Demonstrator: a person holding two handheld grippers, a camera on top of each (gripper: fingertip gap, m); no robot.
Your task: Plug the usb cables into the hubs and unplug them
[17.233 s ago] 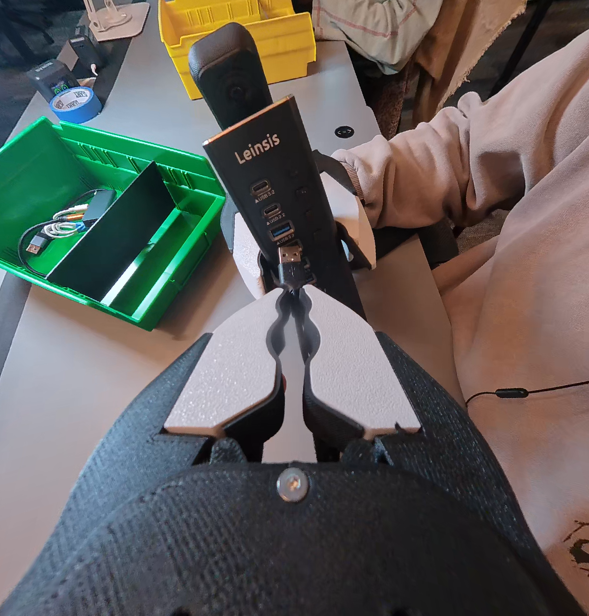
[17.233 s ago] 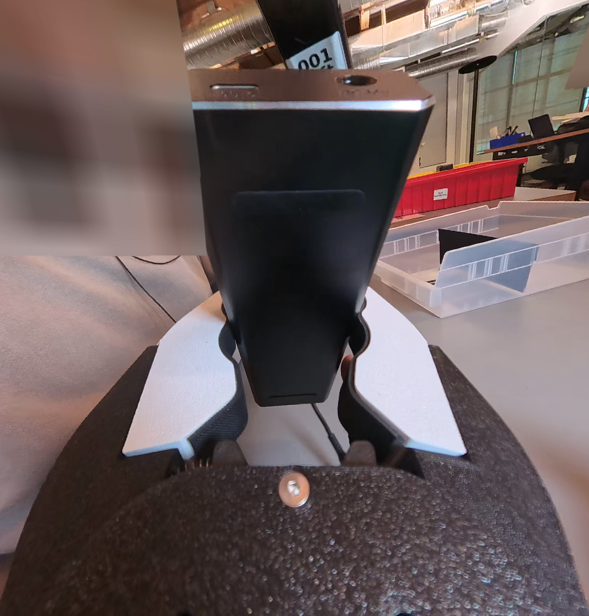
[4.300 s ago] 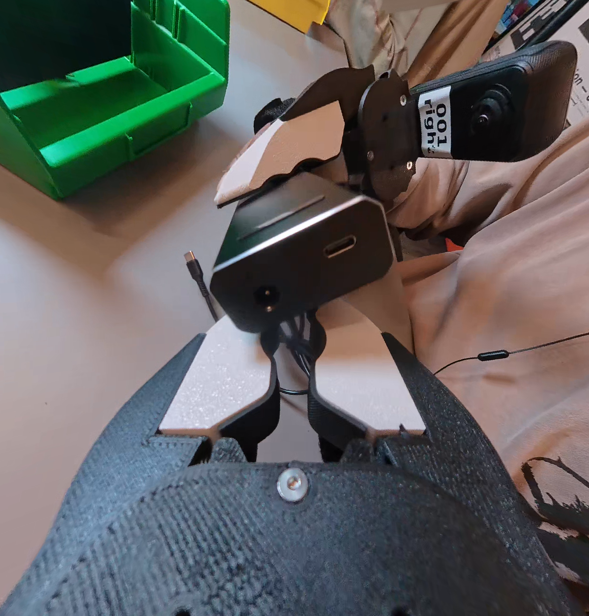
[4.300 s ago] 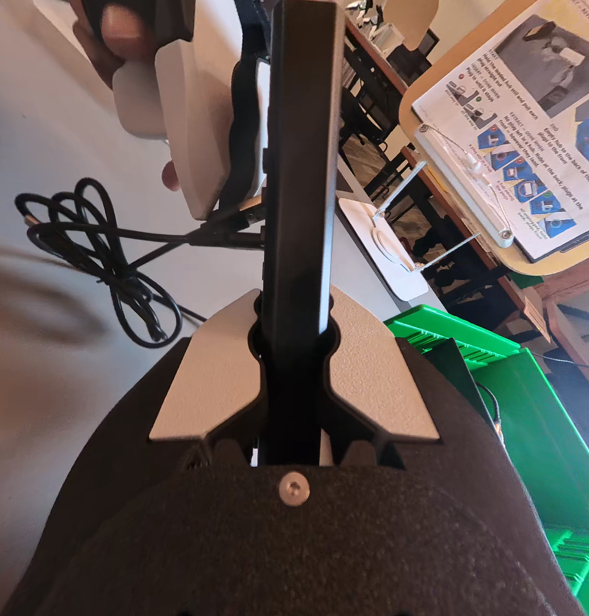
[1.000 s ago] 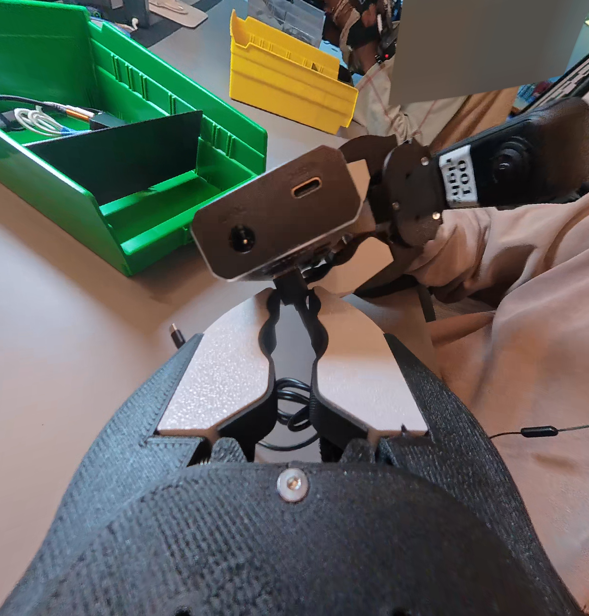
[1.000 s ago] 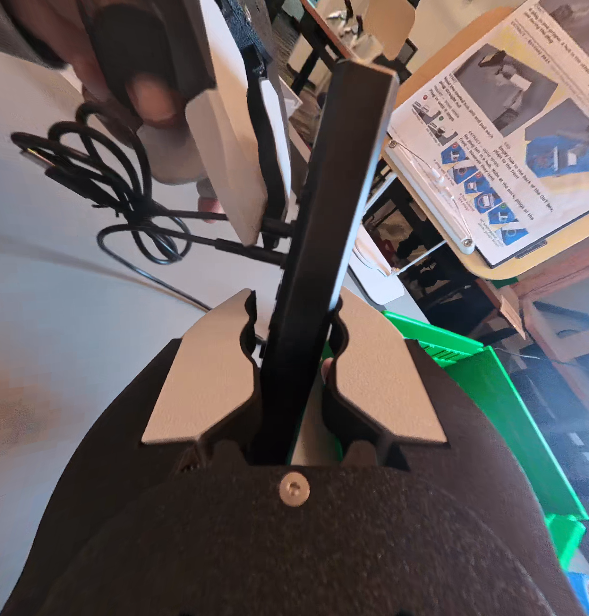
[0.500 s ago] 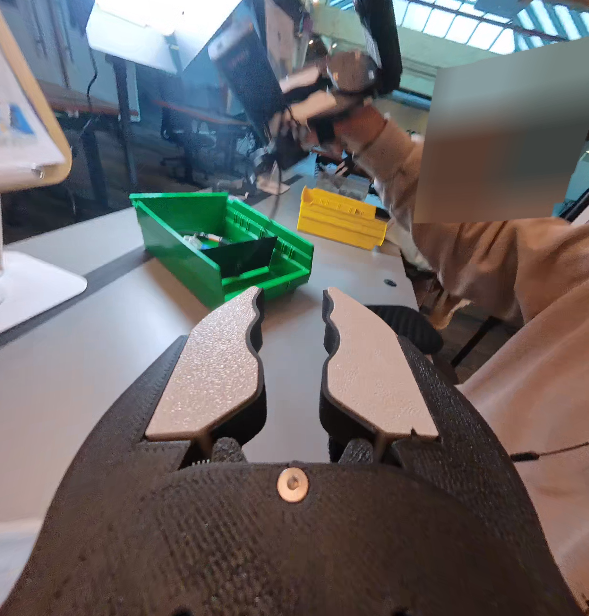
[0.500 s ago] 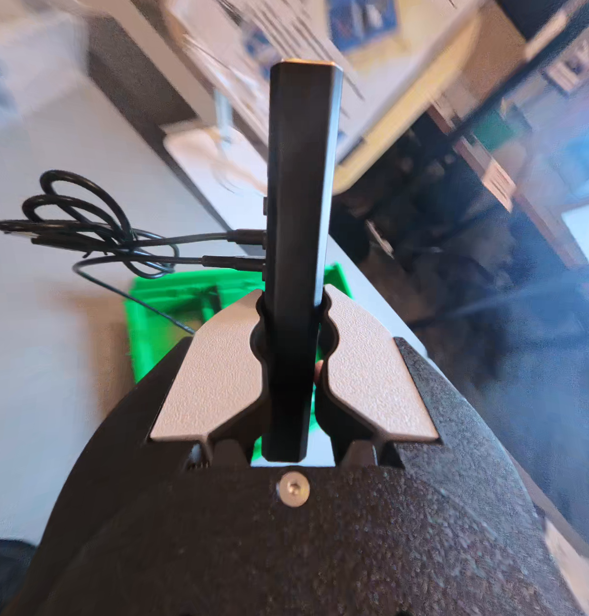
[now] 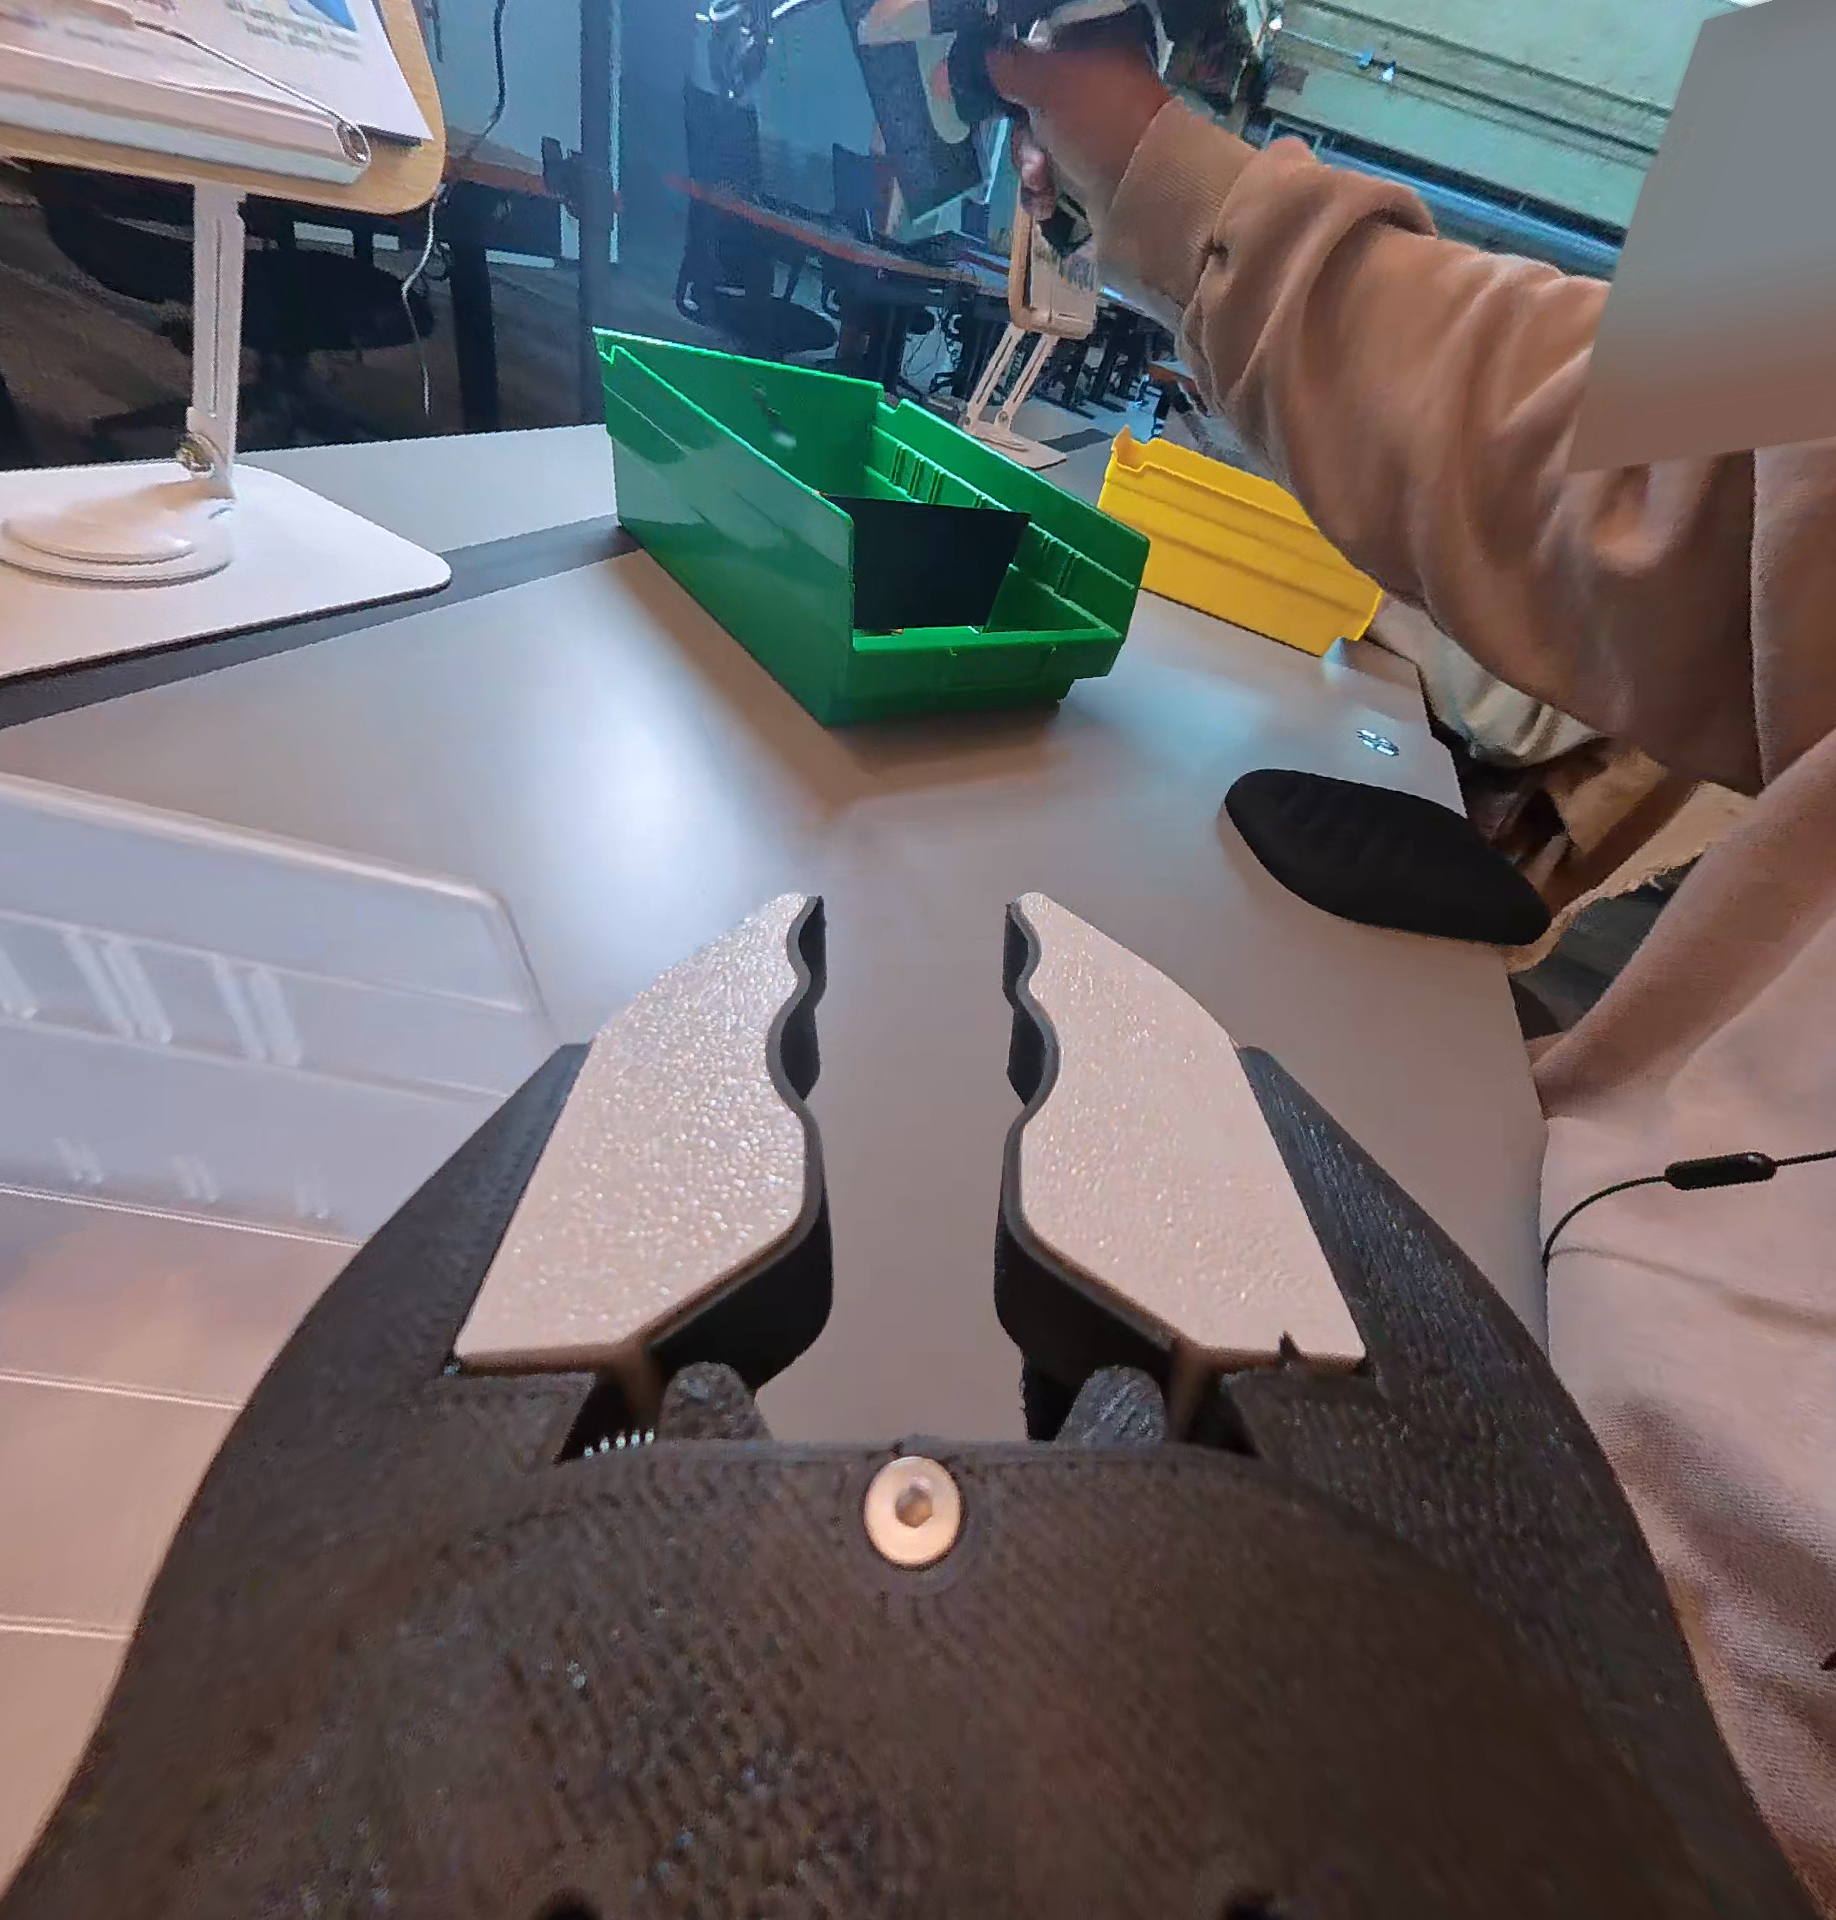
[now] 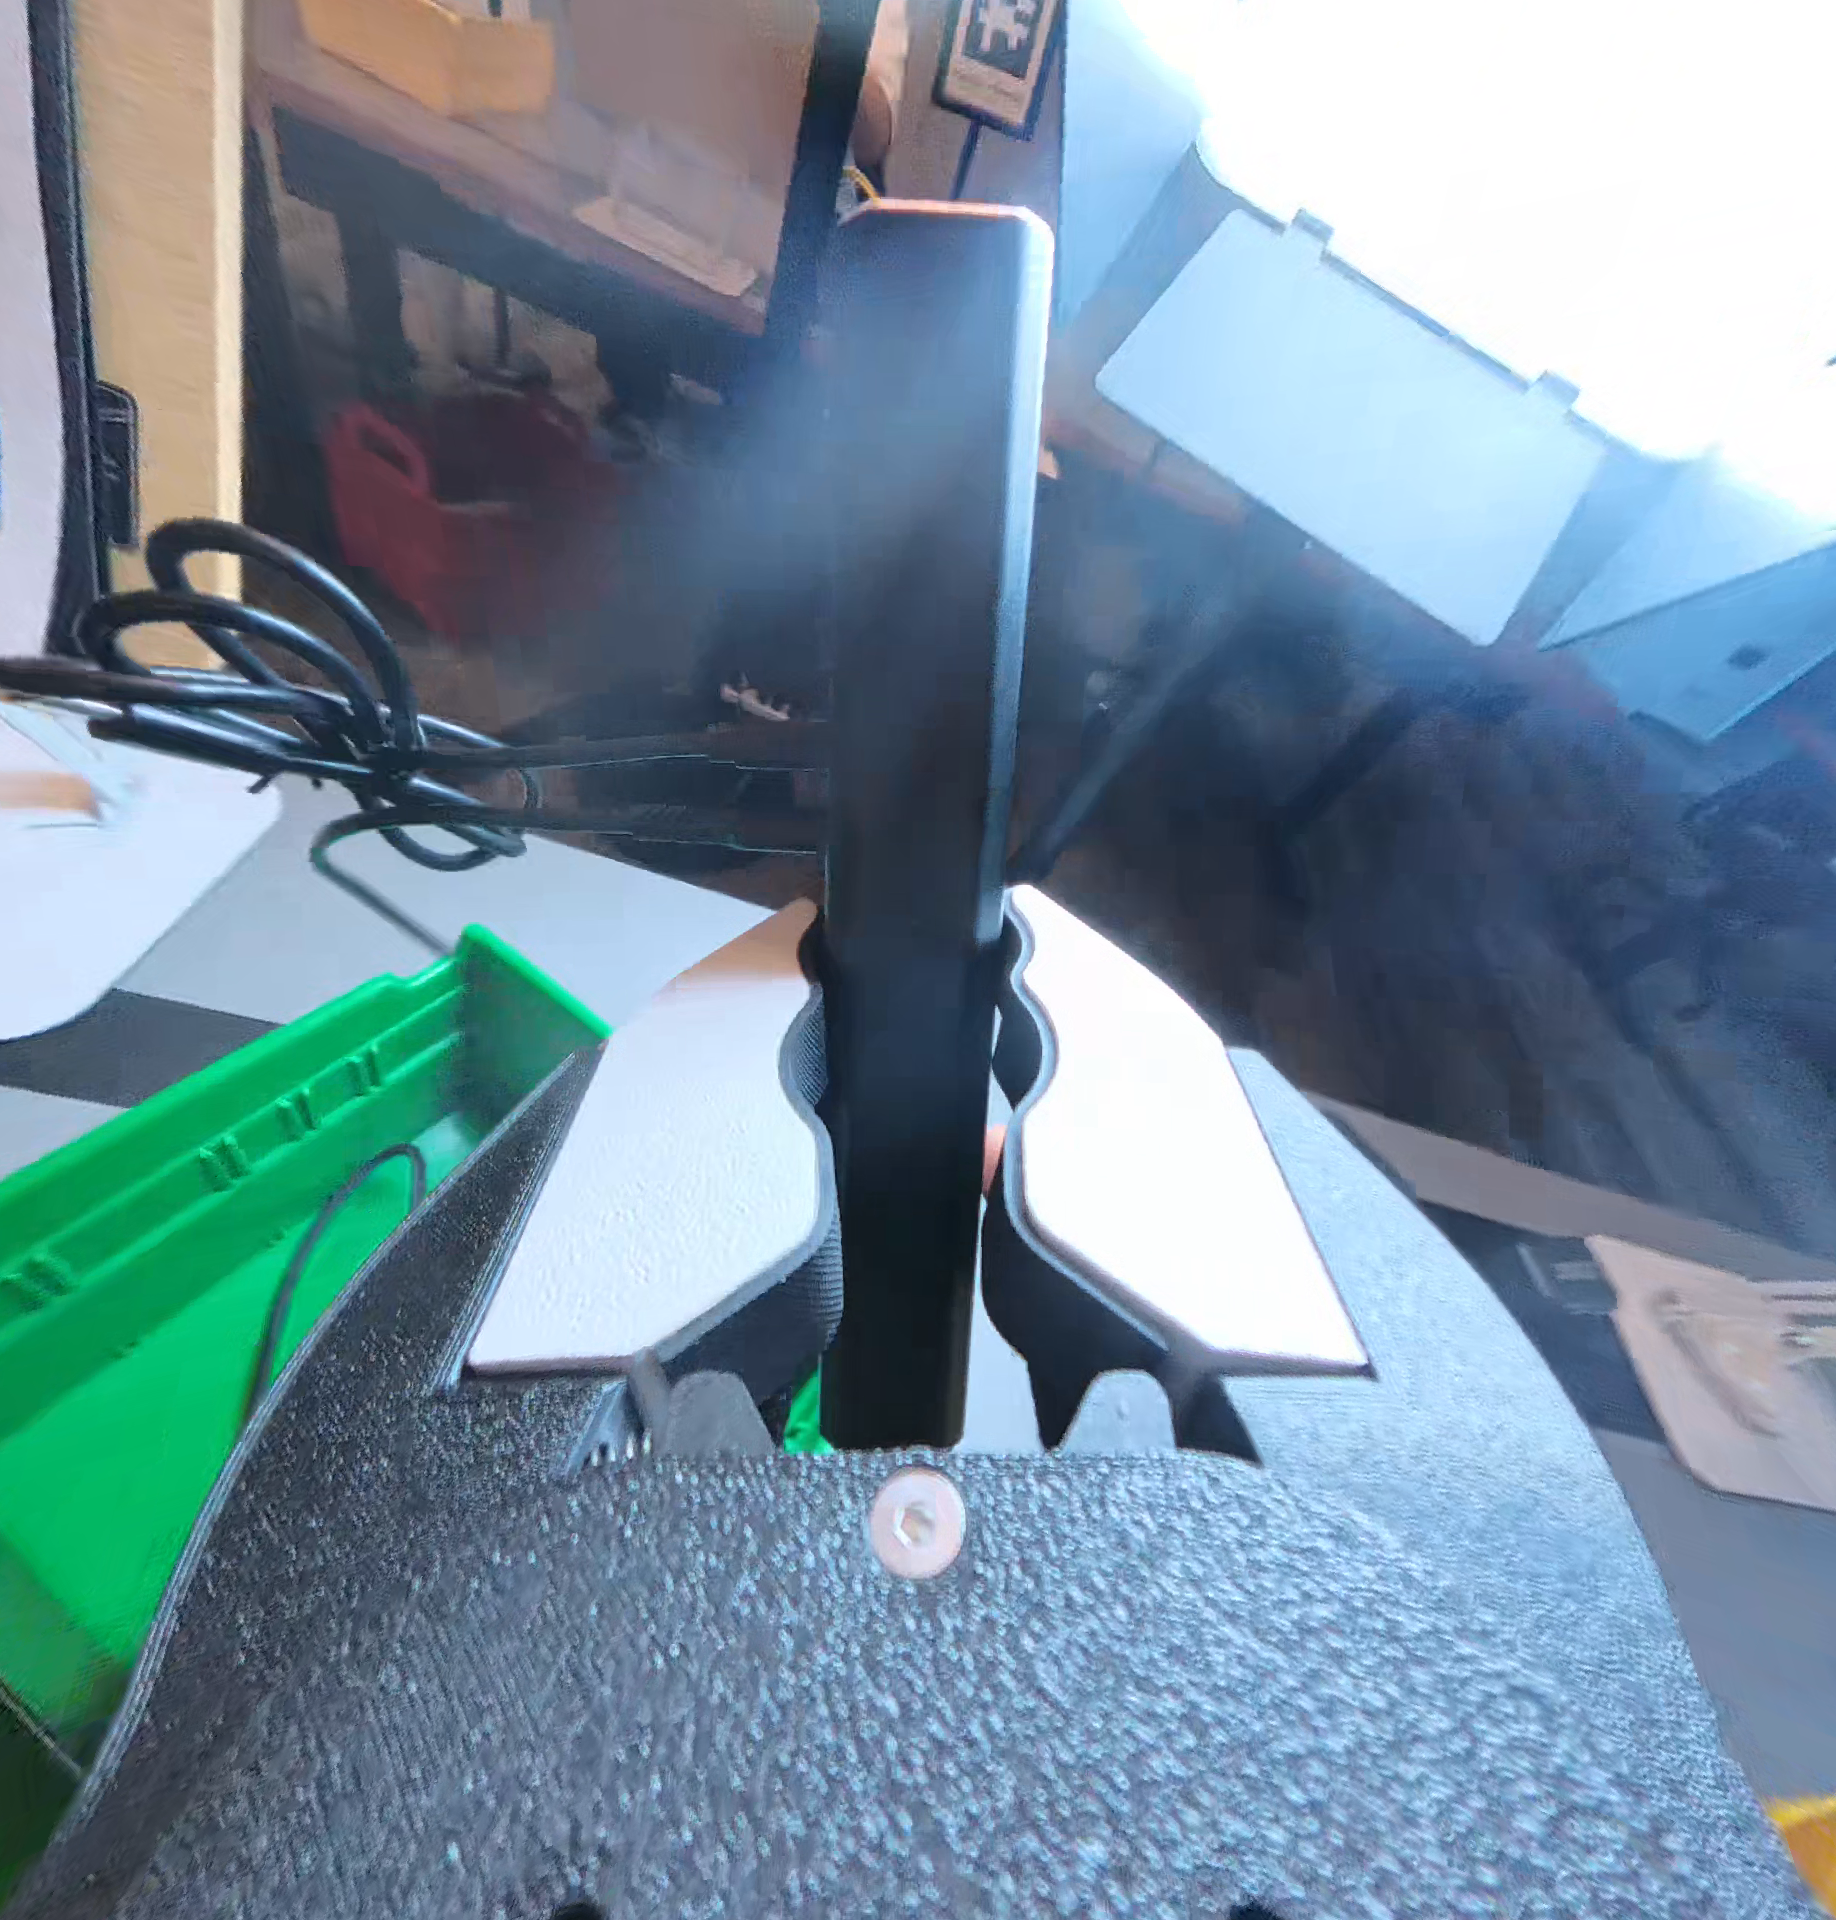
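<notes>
Hub [image 10: 919, 727], black & slim, stands edge-on between the right gripper [image 10: 919, 1039] fingers, jaws closed tight on its lower part, top end w/ an orange rim pointing away from the camera. It's held up in the air over the green bin [image 10: 197, 1195]; in the left wrist view the same hub shows far off, raised high in the person's hand [image 9: 1059, 114], blurry. Two black usb cables [image 10: 301, 727] are plugged into the hub's left side, leads running out sideways into a knotted, looped bundle that hangs free, one thin strand trailing down toward the bin. Left gripper [image 9: 909, 1039] is low over the grey table [image 9: 633, 779], jaws parted a moderate gap, holding nothing, well apart from the hub. Risks, as I judge them: the loose bundle adds side pull at the plugs, so a quick move could work a plug half out or twist the hub in the pads, since the grip is only on its thin edges near the bottom. The trailing strand could snag on the bin wall or its black divider [image 9: 924, 561] & yank the hub. For unplugging, the left has to travel a long way & grab a plug body, not the lead; pulling on the lead or at an angle could strain the port. Right view is motion-blurred, so exact plug seating can't be told.
</notes>
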